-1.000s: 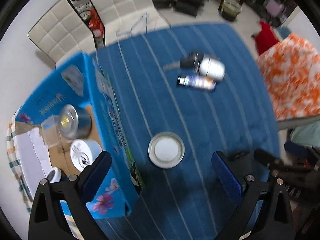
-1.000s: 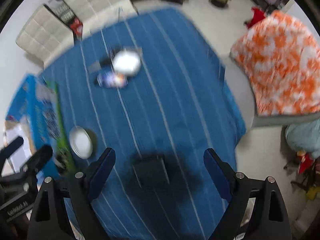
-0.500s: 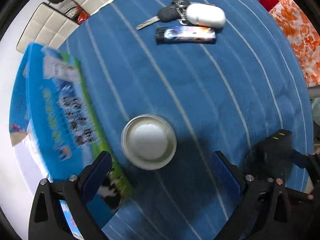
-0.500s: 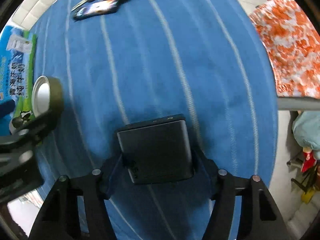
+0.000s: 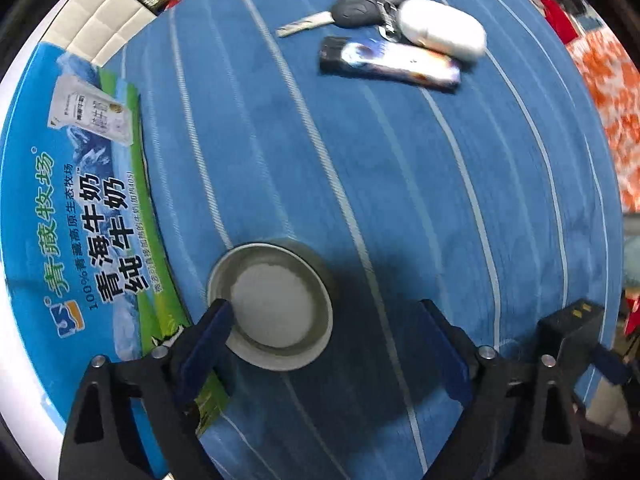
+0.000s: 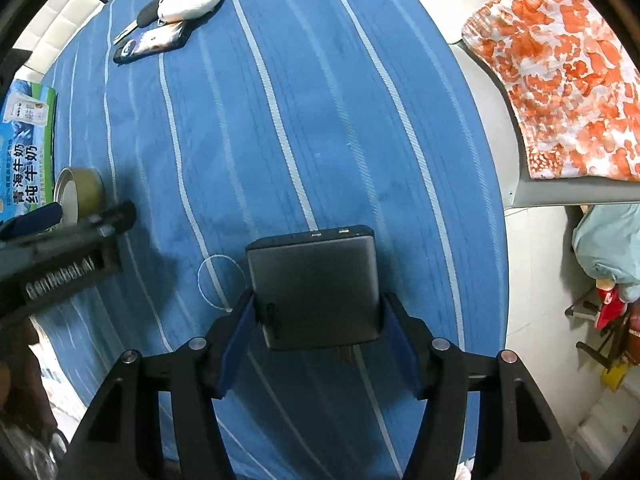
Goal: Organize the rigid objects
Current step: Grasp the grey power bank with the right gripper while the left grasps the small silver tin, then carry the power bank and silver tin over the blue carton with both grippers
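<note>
A roll of tape [image 5: 276, 308] lies flat on the blue striped cloth, next to the blue milk carton box [image 5: 72, 216]. My left gripper [image 5: 324, 344] is open, low over the roll, its left finger at the roll's left rim. My right gripper [image 6: 316, 320] is shut on a dark grey power bank [image 6: 316, 280], held just above the cloth. The power bank also shows at the right edge of the left wrist view [image 5: 568, 332]. The tape shows in the right wrist view [image 6: 78, 194] beside the left gripper.
At the cloth's far end lie a car key [image 5: 348, 12], a white oval case [image 5: 440, 28] and a flat printed case [image 5: 388, 62]. An orange-and-white cloth [image 6: 560, 68] covers a seat to the right. White cushioned chairs stand behind the table.
My left gripper has dropped closer to the tape roll, which now sits between its fingers. My right gripper has closed on the power bank and lifted it slightly.
</note>
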### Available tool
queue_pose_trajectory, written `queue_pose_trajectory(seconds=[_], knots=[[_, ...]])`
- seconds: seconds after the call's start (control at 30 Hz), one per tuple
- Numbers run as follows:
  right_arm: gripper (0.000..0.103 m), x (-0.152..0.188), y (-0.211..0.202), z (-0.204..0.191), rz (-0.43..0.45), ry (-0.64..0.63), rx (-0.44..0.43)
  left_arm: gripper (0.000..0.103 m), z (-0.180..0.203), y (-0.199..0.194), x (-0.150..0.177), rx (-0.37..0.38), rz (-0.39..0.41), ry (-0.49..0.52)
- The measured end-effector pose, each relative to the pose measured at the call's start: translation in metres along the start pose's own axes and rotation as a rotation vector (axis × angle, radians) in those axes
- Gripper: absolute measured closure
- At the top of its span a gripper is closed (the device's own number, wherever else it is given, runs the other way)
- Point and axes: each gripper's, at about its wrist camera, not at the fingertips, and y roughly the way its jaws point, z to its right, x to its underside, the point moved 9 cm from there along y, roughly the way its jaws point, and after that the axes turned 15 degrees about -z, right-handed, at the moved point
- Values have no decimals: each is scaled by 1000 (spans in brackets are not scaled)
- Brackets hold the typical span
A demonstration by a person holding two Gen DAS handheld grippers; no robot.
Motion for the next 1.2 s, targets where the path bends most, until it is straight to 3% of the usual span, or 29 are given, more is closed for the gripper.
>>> queue_pose_trajectory(seconds=[0.13, 0.23, 0.3, 0.37, 0.57, 0.67, 0.73, 0.8, 1.0, 1.13, 1.2], knots=[[39, 2, -2, -4, -5, 8, 2, 14, -4, -1, -7, 26, 14, -33], [39, -2, 0, -1, -5, 14, -5, 25, 1, -9, -10, 33, 46, -34], [39, -3, 1, -1, -4, 13, -6, 35, 13, -19, -9, 36, 61, 4], [39, -5, 2, 1, -4, 15, -7, 38, 36, -23, -4, 31, 69, 62], [39, -6, -2, 1, 0, 19, -15, 38, 46, -41, 13, 37, 91, 77], [39, -7, -5, 3, 14, 18, -18, 37, 26, -56, 18, 146, 126, 54], [39, -7, -5, 3, 17, 26, -28, 35, 17, -55, 19, 245, 101, 19], [38, -8, -4, 3, 18, 39, -39, 34, 11, -48, 19, 275, 66, -5], [38, -12, -2, 4, 19, 69, -61, 31, 16, -18, 18, 245, -14, 27], [38, -13, -1, 8, 9, 79, -90, 31, 26, -19, 16, 238, 7, 21], [38, -12, -1, 7, 5, 84, -98, 31, 28, -20, 23, 291, -12, 20]])
